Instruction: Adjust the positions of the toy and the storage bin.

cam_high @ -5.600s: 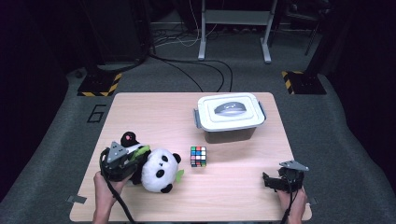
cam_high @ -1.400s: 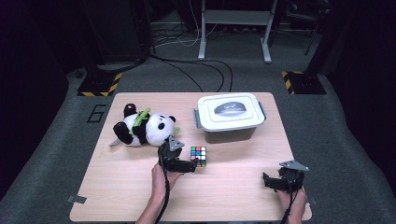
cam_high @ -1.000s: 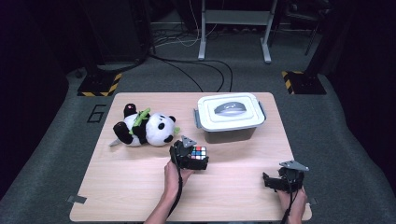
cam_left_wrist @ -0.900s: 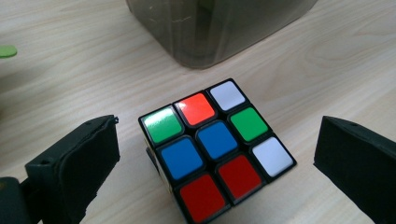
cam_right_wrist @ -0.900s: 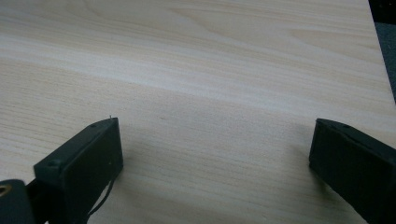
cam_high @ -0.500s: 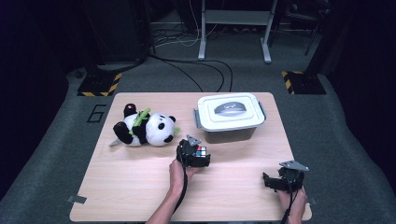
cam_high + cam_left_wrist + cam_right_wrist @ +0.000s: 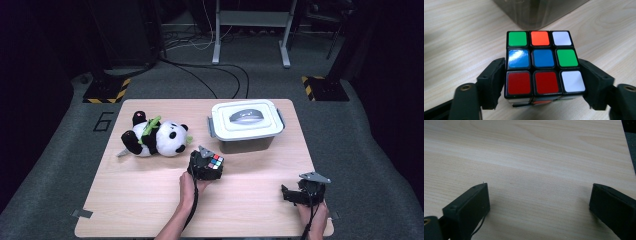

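Left gripper (image 7: pixel 210 164) sits at the middle of the table (image 7: pixel 150 200), just in front of the white-lidded plastic box (image 7: pixel 246 122). Its jaws have just been closing, with the puzzle cube (image 7: pixel 544 63) between them. In the left gripper view both black jaws lie flat against the cube's two sides with no gap to be seen, so the cube is clamped. Cube's upper face, far row to near: green, orange, white; blue, blue, green; red, red, white. Whether the cube rests on the wood or is lifted off it: cannot tell. The box's grey wall stands close behind the cube in the same view.

In the high view the cube (image 7: pixel 216 162) is near the box's front left corner, and just right of the stuffed panda (image 7: pixel 157 137), not touching it. The panda lies on its side on the left half of the table, head toward the box.

Right gripper (image 7: pixel 285 194) rests near the table's front right corner, well apart from the cube. In the right gripper view its jaws stand wide apart over bare wood, nothing between them.
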